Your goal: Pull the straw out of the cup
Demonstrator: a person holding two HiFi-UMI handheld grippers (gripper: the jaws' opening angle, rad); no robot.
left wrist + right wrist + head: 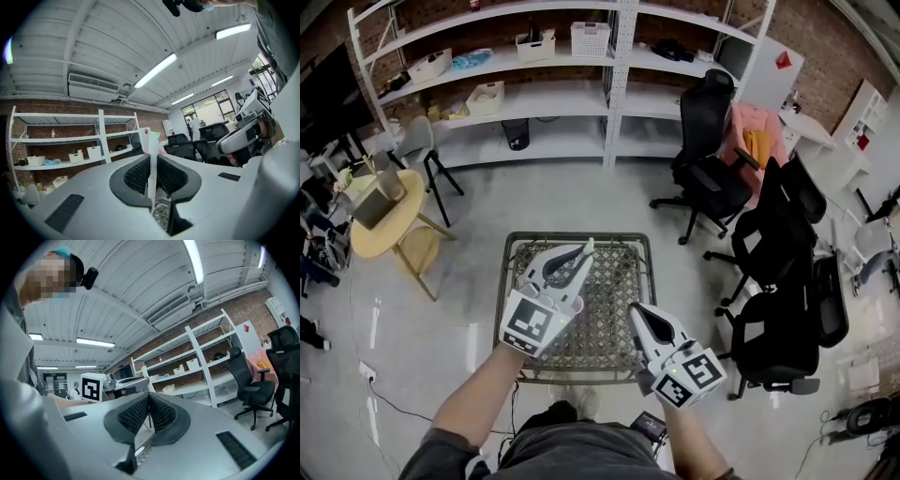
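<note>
Matt, smooth grey-white plastic is being shown by the shells of the left gripper (580, 254) and the right gripper (636, 311), and black, finely ribbed pads (136, 176) are being seen inside the jaws. The straw (152, 159) is being seen as smooth and white, paper or plastic untold. A thin metal frame and a rough woven top are being shown by the desk (581, 236). Light is being reflected by the glossy floor (581, 192). White painted metal is being shown by the shelves (614, 89).

You have 2 grippers, the left gripper (581, 251) and the right gripper (638, 310), and 1 straw (152, 157). Mid-frame: 1 mesh table (619, 246). Right: at least 3 black chairs (705, 150). Left: 1 round table (394, 220). Top: 4 bins (590, 38).
</note>
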